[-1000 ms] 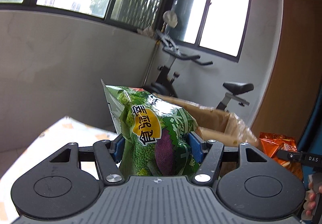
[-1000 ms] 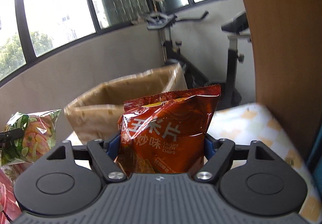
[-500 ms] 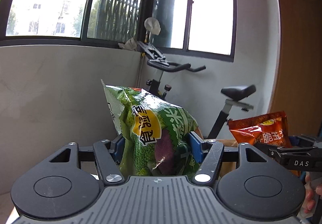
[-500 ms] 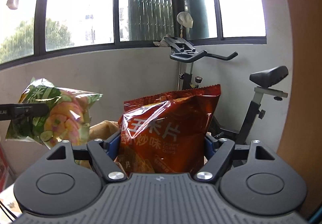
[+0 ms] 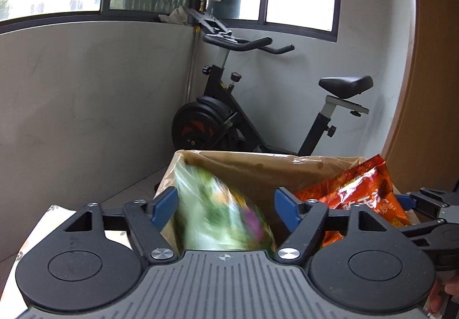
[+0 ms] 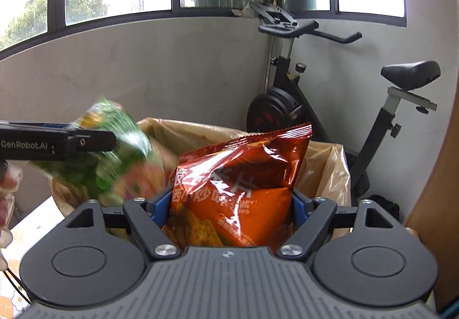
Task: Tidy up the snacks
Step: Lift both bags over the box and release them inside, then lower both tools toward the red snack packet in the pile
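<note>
Gripping "CRISPY CORN CHIPS" bag [image 6: 243,175], right tool [image 6: 229,204]; left tool [image 5: 226,204] just released.

The green snack bag [image 5: 221,218] is smeared by motion blur, its print unreadable. The orange chip bag [image 6: 238,190] hides the brown bag's [image 6: 324,172] inside; its bottom sits behind the gripper body.
</note>
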